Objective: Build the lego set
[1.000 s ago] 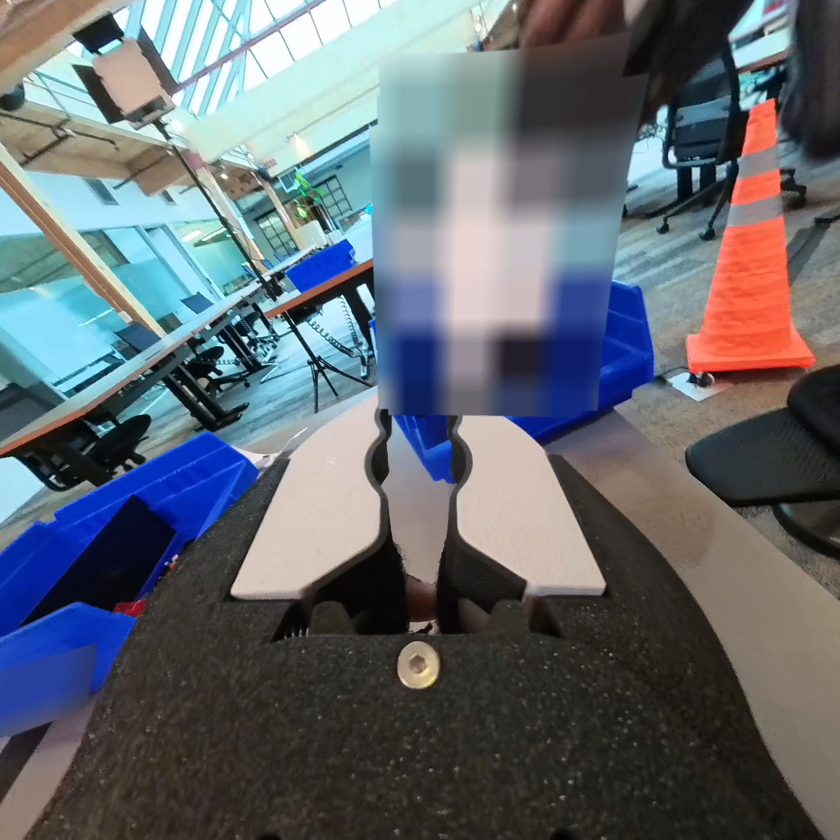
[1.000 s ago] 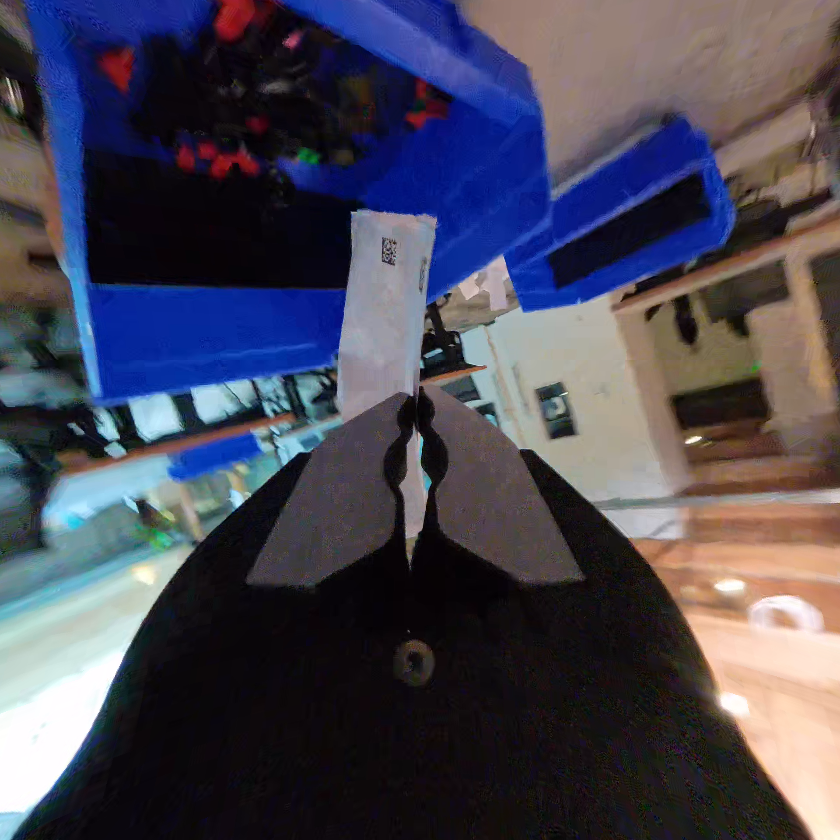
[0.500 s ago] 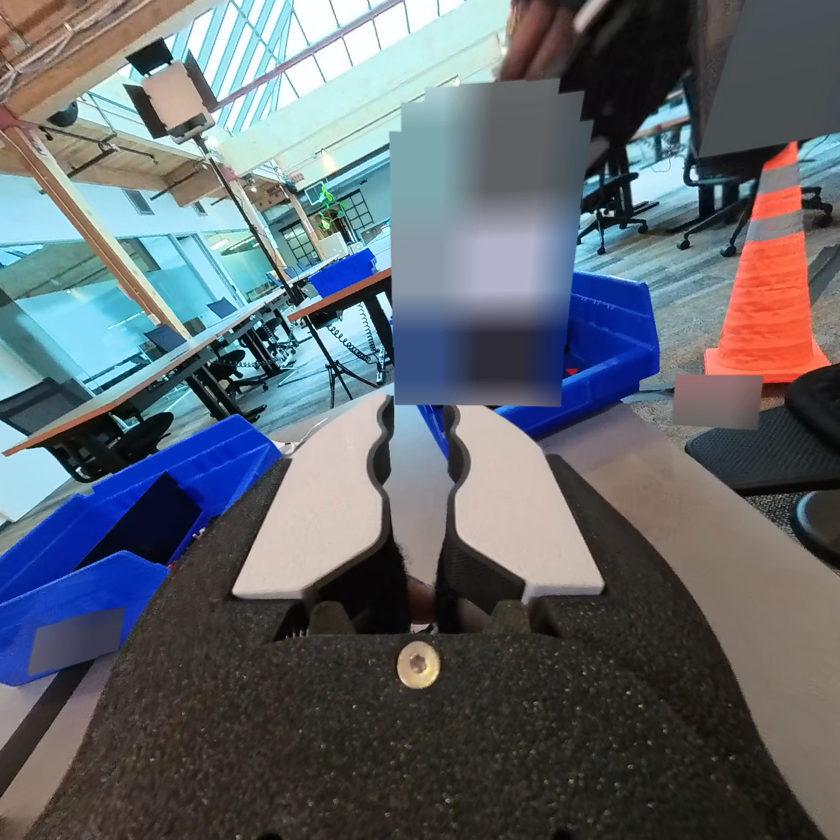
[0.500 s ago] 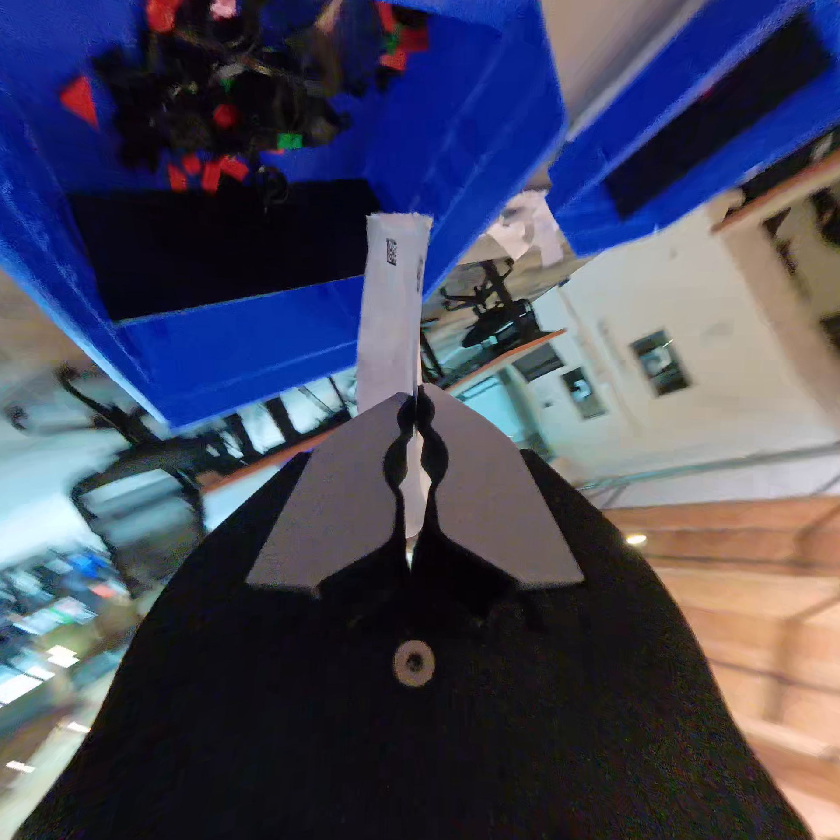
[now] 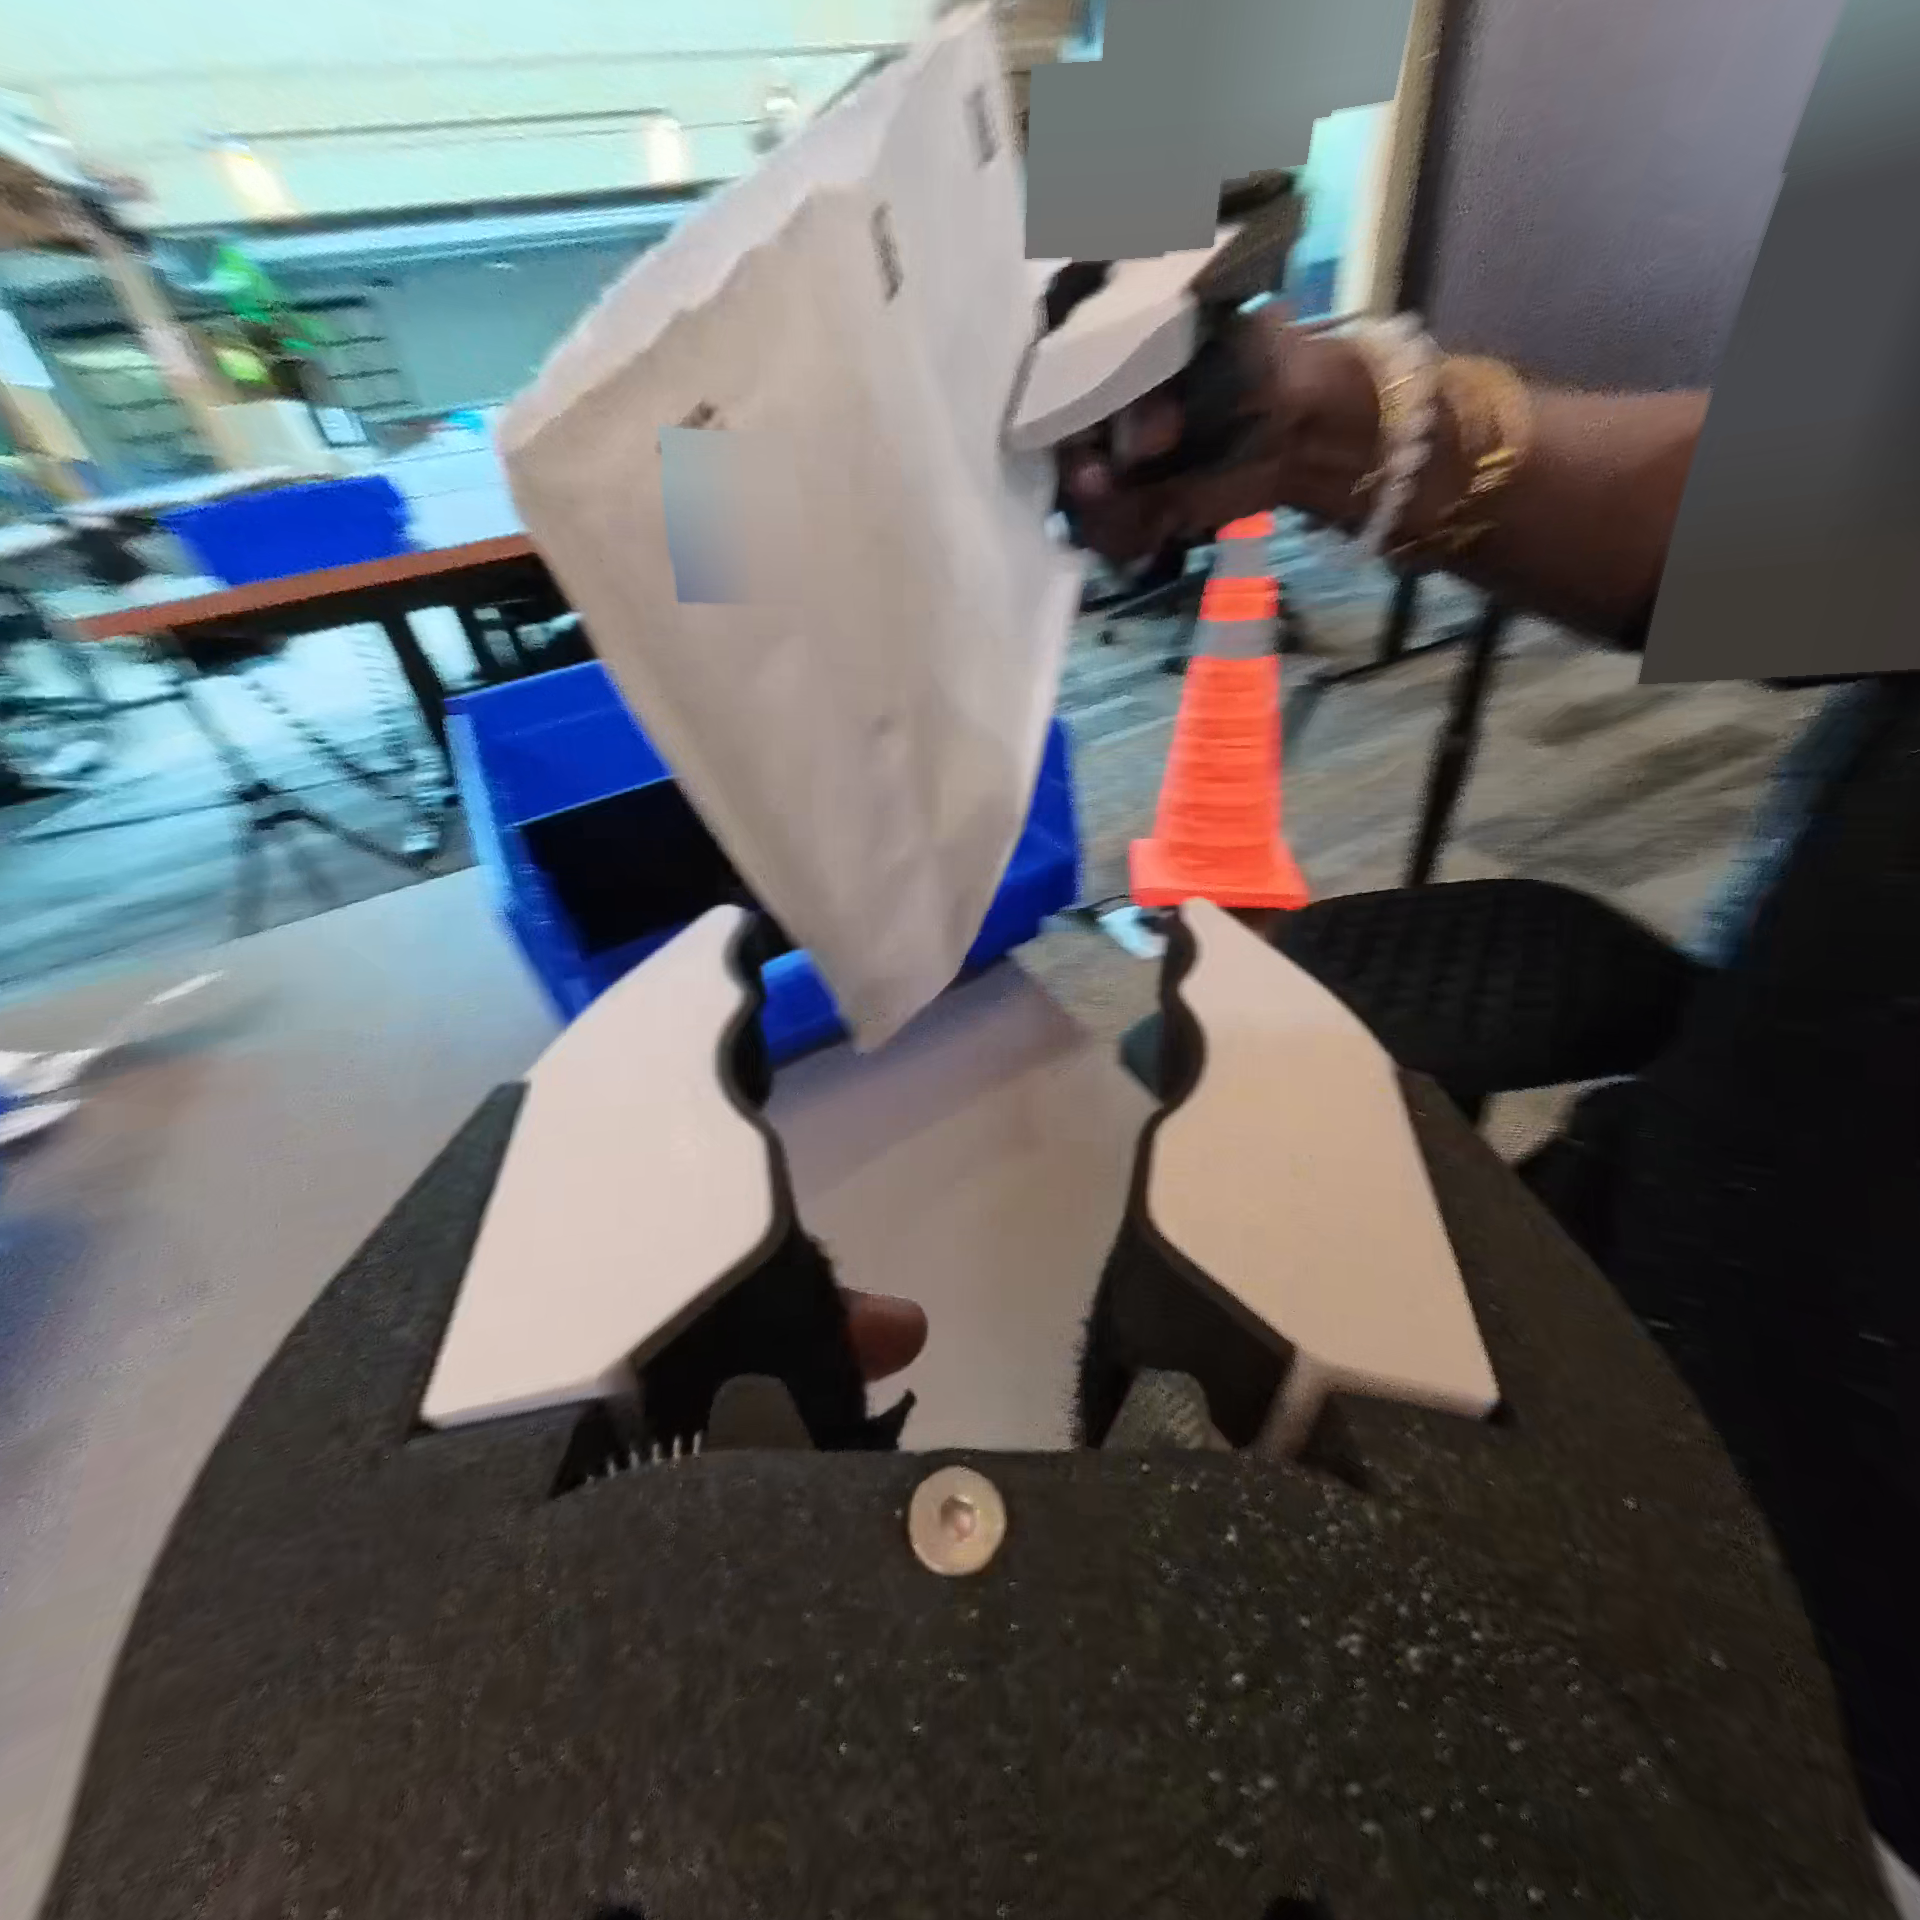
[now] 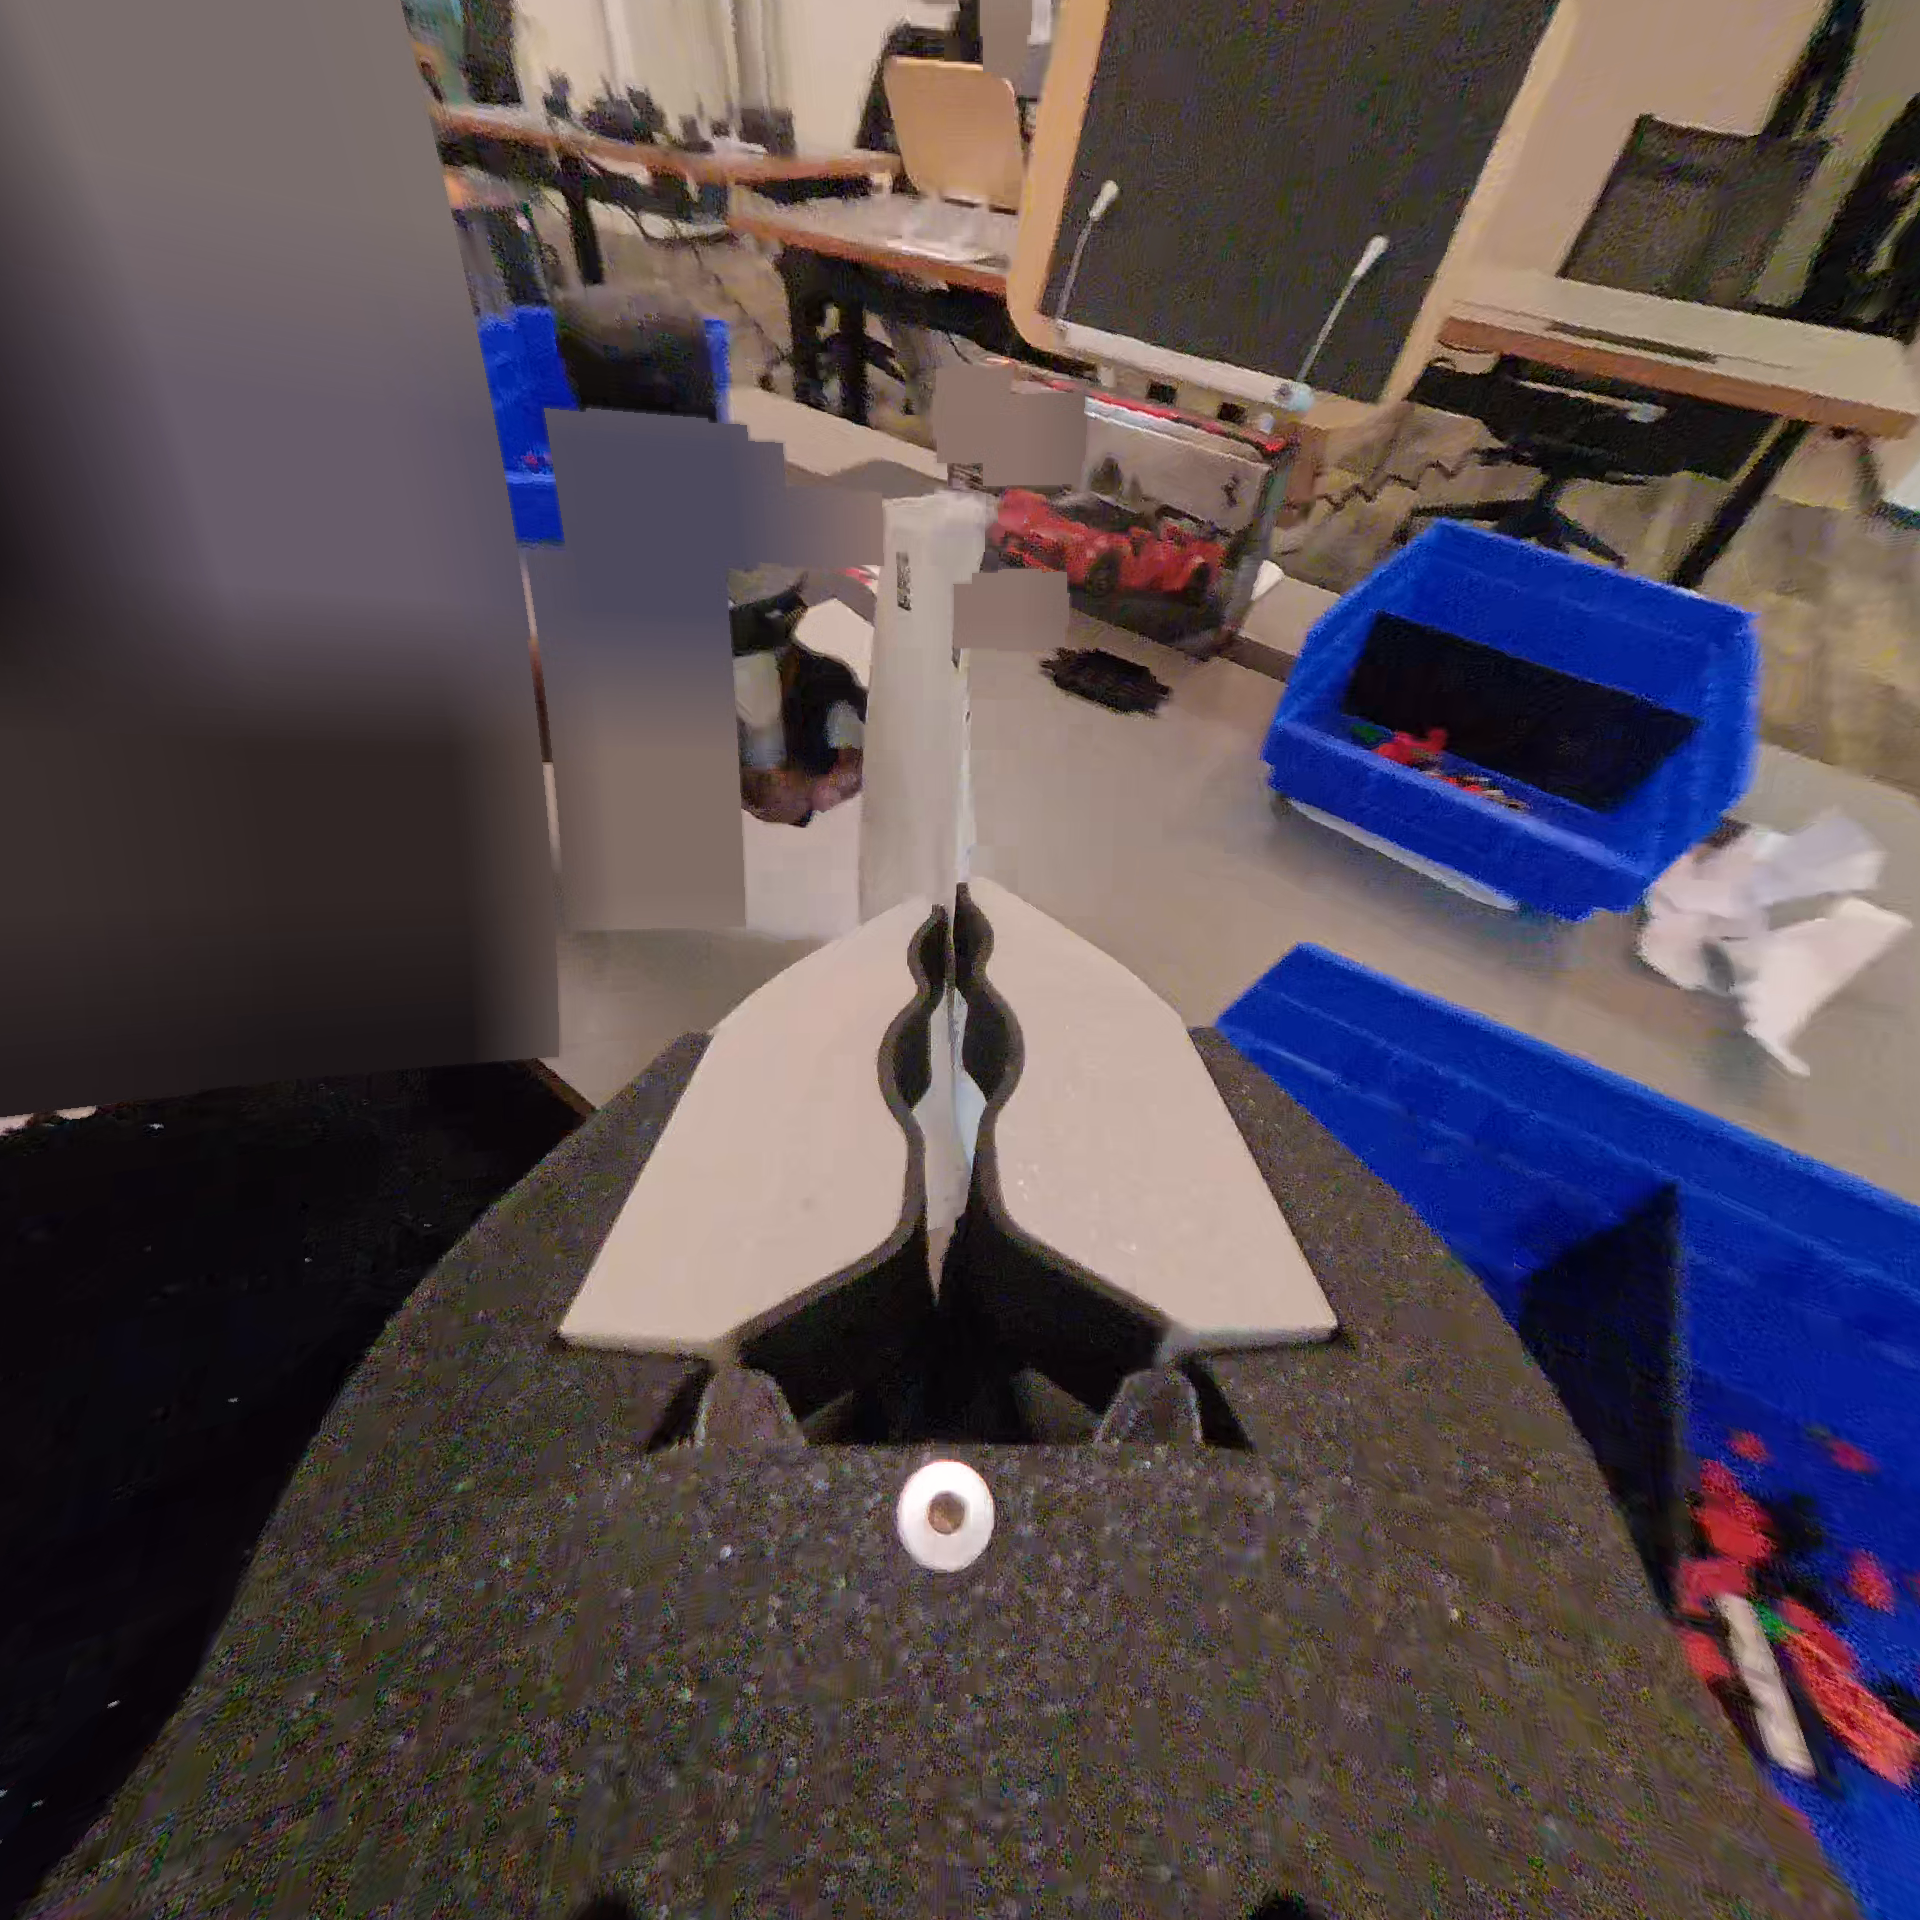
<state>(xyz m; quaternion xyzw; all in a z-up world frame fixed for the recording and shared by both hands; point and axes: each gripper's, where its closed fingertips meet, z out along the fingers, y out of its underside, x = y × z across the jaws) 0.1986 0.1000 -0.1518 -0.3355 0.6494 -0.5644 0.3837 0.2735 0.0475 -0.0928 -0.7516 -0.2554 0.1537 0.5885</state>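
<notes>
Left claw: your left claw (image 5: 961, 935) is spread wide with nothing between its fingers (image 5: 665, 1122); the lower corner of the white paper bag (image 5: 831, 582) hangs in the air just in front of the gap, touching neither side.
Right claw: your right claw (image 6: 954, 914) is pressed together on that bag (image 6: 920, 727), pinching its thin edge so that the bag stands up from the fingertips.
Where the bag is: off the table (image 5: 260, 1039), held up over its near edge, with one blue bin (image 5: 582, 790) behind it.
Around it: another blue bin (image 6: 1507, 727) sits toward the table's far right edge beside crumpled white paper (image 6: 1766, 914); a nearer blue bin (image 6: 1558, 1195) with red pieces lies at the right near corner. An orange cone (image 5: 1221, 727) stands on the floor beyond.
Step in hand: it looks like a one-claw hold, the bag carried by the right alone.
Care needed: thin paper pinched at one edge will likely swing or tear if you jerk it.
</notes>
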